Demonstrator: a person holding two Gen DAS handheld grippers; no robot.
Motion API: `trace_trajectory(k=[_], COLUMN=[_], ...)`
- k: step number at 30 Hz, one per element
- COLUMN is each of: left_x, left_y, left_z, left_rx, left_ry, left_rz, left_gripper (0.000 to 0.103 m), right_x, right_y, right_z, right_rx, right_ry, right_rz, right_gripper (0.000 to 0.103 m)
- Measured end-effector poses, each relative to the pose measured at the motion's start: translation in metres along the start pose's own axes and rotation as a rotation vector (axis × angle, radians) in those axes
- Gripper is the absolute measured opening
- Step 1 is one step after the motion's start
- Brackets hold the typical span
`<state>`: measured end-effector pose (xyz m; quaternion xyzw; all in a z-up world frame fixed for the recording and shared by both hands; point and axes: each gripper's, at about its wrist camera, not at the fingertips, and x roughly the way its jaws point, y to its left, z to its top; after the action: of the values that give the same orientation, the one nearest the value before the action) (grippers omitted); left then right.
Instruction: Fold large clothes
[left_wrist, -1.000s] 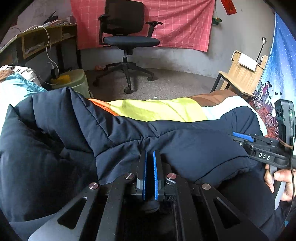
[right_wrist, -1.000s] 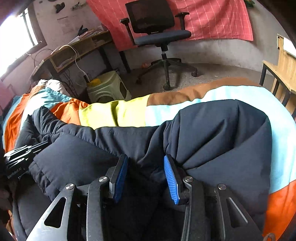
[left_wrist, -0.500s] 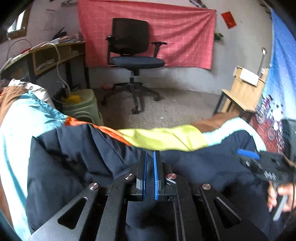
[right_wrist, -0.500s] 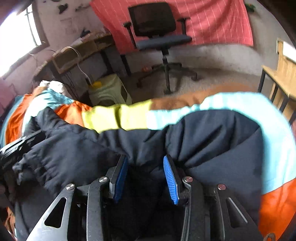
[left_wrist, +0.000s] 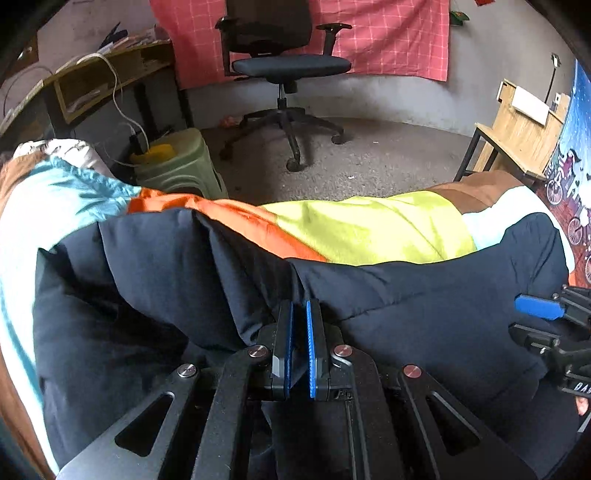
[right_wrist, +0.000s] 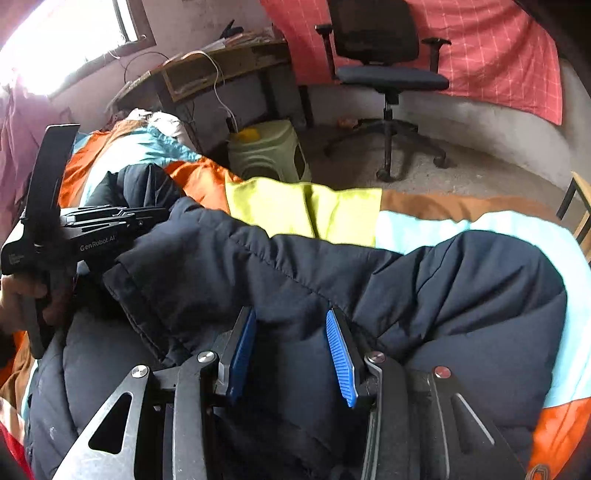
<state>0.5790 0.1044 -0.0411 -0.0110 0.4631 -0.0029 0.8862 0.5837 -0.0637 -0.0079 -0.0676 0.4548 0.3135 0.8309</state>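
Navy puffer jacket (left_wrist: 424, 314) on bed w/ striped bedspread (left_wrist: 369, 229), mid-fold, both tools engaged.

Left tool (left_wrist: 298, 321): jaws narrow, pinched on a fold of jacket fabric. Right tool (right_wrist: 290, 325): jaws wide, padding bulging between pads, not clamped. Jacket lies bunched across the bed's near side. Judged bulky but light, soft, compressible; smooth shell prob. slippery, so padding may spring back after folding. Best hold: stitched seams or hem edge (right_wrist: 147, 306), where layers are thin enough to pinch; avoid thick quilted panels. Not visible: sleeves, collar, zip, and the jacket's near part, all cut off under the tools. Unclear which side faces up or how many layers the left tool holds.
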Motion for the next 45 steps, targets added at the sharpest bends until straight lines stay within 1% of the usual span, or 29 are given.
trace_trajectory(k=[5, 7, 9, 10, 11, 12, 14, 16, 17, 19, 20, 23, 25, 28, 29, 31, 33, 35, 36, 37, 38, 39, 40, 42, 43, 44, 45], left_x=[0.005, -0.007, -0.032, -0.044, -0.055, -0.060, -0.065, -0.063, -0.061, -0.054, -0.049, -0.039, -0.032, -0.023, -0.023, -0.025, -0.037, -0.050, -0.060, -0.067, -0.075, -0.086, -0.094, -0.113, -0.120, -0.127, -0.137], left_y=[0.003, 0.006, 0.008, 0.006, 0.001, -0.003, -0.021, -0.037, -0.045, -0.055, -0.057, -0.059, -0.062, -0.067, -0.069, -0.069, -0.066, -0.059, -0.052, -0.047, -0.043, -0.039, -0.036, -0.032, -0.032, -0.032, -0.032], left_z=[0.000, 0.002, 0.002, 0.001, 0.001, 0.001, 0.000, -0.003, -0.006, -0.012, -0.014, -0.018, -0.021, -0.029, -0.032, -0.035, -0.036, -0.037, -0.037, -0.038, -0.039, -0.041, -0.043, -0.048, -0.050, -0.053, -0.057], left_rx=[-0.029, -0.031, -0.043, -0.038, -0.016, 0.006, 0.084, 0.155, 0.205, 0.262, 0.278, 0.285, 0.301, 0.321, 0.319, 0.303, 0.269, 0.209, 0.163, 0.126, 0.088, 0.050, 0.028, -0.002, -0.008, -0.016, -0.029], left_ry=[0.010, -0.022, -0.088, -0.114, -0.133, -0.131, -0.089, -0.042, -0.012, 0.027, 0.055, 0.103, 0.117, 0.100, 0.084, 0.048, 0.012, -0.003, -0.015, -0.025, -0.035, -0.048, -0.061, -0.091, -0.095, -0.097, -0.102], left_rz=[-0.020, -0.031, -0.108, -0.152, -0.196, -0.215, -0.268, -0.282, -0.283, -0.258, -0.243, -0.231, -0.205, -0.157, -0.136, -0.116, -0.117, -0.142, -0.162, -0.171, -0.179, -0.193, -0.201, -0.214, -0.215, -0.211, -0.207], left_gripper=[0.005, 0.005, 0.005, 0.005, 0.005, 0.005, 0.005, 0.005, 0.005, 0.005, 0.005, 0.005, 0.005, 0.005, 0.005, 0.004, 0.005, 0.005, 0.007, 0.014, 0.029, 0.038, 0.049, 0.050, 0.053, 0.061, 0.065], right_x=[0.013, 0.013, 0.011, 0.006, 0.002, -0.003, -0.010, -0.015, -0.018, -0.021, -0.022, -0.023, -0.015, -0.003, -0.003, -0.005, -0.013, -0.028, -0.035, -0.044, -0.054, -0.061, -0.074, -0.090, -0.102, -0.113, -0.120], right_y=[0.009, 0.008, 0.006, 0.003, 0.000, -0.002, -0.005, -0.004, -0.004, -0.004, -0.004, -0.005, -0.007, -0.010, -0.011, -0.010, -0.008, -0.005, -0.003, -0.001, 0.001, 0.003, 0.007, 0.011, 0.014, 0.017, 0.021], right_z=[-0.001, -0.002, -0.003, -0.004, -0.004, -0.005, -0.006, -0.010, -0.012, -0.017, -0.019, -0.026, -0.028, -0.033, -0.034, -0.034, -0.036, -0.040, -0.041, -0.044, -0.046, -0.048, -0.051, -0.056, -0.059, -0.062, -0.063], right_rx=[-0.048, -0.049, -0.030, 0.000, 0.022, 0.039, 0.055, 0.076, 0.084, 0.096, 0.097, 0.087, 0.080, 0.104, 0.117, 0.132, 0.135, 0.141, 0.144, 0.148, 0.148, 0.147, 0.150, 0.162, 0.173, 0.187, 0.195], right_ry=[0.019, 0.021, -0.004, -0.022, -0.033, -0.045, -0.052, -0.049, -0.047, -0.026, -0.015, 0.029, 0.059, 0.068, 0.070, 0.067, 0.047, 0.025, 0.011, -0.010, -0.029, -0.042, -0.068, -0.106, -0.132, -0.157, -0.170], right_rz=[-0.061, -0.064, -0.042, -0.017, -0.004, 0.004, 0.004, -0.001, -0.002, -0.007, -0.009, -0.029, -0.043, -0.073, -0.077, -0.094, -0.104, -0.123, -0.134, -0.145, -0.157, -0.168, -0.188, -0.196, -0.199, -0.210, -0.215], right_gripper=[0.036, 0.036, 0.036, 0.036, 0.036, 0.036, 0.037, 0.037, 0.037, 0.037, 0.037, 0.037, 0.037, 0.038, 0.039, 0.040, 0.042, 0.043, 0.043, 0.043, 0.043, 0.045, 0.048, 0.063, 0.067, 0.074, 0.078])
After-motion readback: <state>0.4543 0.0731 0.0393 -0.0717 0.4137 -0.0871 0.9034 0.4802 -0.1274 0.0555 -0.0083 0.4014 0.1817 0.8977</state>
